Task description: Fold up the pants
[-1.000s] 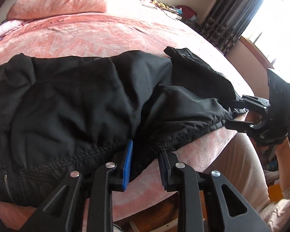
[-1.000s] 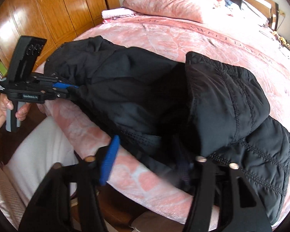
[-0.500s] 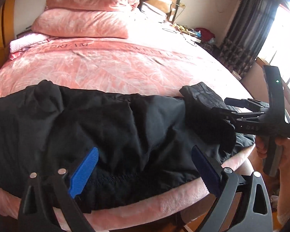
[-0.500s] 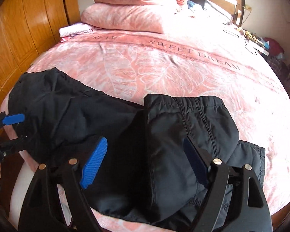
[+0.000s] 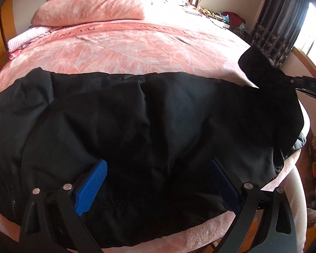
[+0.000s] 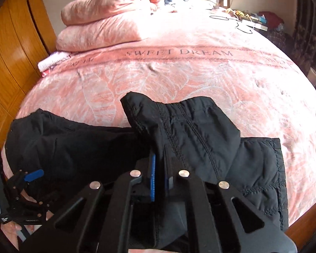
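Black pants (image 5: 149,126) lie across the near edge of a pink bed (image 5: 136,48). My left gripper (image 5: 158,181) is open, its blue pads wide apart just above the pants near the waistband. My right gripper (image 6: 160,179) is shut on a fold of the pants' leg end (image 6: 191,130) and lifts it off the bed. In the left wrist view the right gripper (image 5: 305,84) shows at the far right with the raised black cloth (image 5: 263,71). In the right wrist view the left gripper (image 6: 29,179) is at the lower left.
Stacked pink pillows (image 6: 107,21) lie at the head of the bed. A wooden wardrobe (image 6: 8,52) stands on the left. Dark curtains (image 5: 284,21) and a window are at the right. The bed edge runs just below the pants.
My right gripper has closed on the pants' leg end and raised it. My left gripper let go of the waistband a second ago and stays open above the pants.
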A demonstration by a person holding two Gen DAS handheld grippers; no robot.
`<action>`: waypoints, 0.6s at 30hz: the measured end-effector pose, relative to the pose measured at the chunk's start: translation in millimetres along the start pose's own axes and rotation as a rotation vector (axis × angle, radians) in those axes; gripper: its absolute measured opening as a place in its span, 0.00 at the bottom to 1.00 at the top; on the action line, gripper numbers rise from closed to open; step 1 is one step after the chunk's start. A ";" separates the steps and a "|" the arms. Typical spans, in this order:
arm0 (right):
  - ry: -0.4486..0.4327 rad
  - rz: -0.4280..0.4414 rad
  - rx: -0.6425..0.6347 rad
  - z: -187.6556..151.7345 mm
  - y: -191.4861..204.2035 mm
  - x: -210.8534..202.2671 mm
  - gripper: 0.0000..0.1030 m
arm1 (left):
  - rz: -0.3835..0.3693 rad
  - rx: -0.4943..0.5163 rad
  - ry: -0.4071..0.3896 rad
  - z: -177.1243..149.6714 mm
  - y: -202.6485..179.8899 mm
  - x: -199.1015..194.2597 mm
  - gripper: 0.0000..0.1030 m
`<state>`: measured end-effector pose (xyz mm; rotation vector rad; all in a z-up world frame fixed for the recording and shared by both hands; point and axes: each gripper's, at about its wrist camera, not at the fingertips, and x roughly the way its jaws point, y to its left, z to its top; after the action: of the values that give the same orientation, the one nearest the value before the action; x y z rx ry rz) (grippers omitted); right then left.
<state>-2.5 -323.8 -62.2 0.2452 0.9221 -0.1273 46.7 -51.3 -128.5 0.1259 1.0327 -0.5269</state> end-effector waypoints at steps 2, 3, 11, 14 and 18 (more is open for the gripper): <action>-0.026 0.004 0.065 -8.5 -24.3 -21.7 0.05 | 0.007 0.002 -0.004 -0.7 -1.6 -0.7 0.95; -0.037 -0.010 0.090 -14.3 -35.0 -31.8 0.05 | 0.008 -0.002 -0.006 -1.5 -1.9 -1.6 0.95; 0.021 -0.193 0.227 -74.9 -111.5 -55.4 0.33 | -0.015 -0.048 -0.017 2.3 -9.8 -7.2 0.95; 0.065 -0.181 0.286 -97.4 -134.2 -44.9 0.37 | -0.031 -0.050 -0.022 5.8 -16.7 -10.3 0.95; 0.079 -0.091 0.370 -108.9 -154.9 -35.9 0.27 | -0.048 -0.030 -0.018 4.9 -27.3 -12.2 0.95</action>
<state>-141.0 -444.4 -120.5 0.5545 0.9855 -0.3763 32.7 -72.3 -111.8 0.0705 1.0279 -0.5548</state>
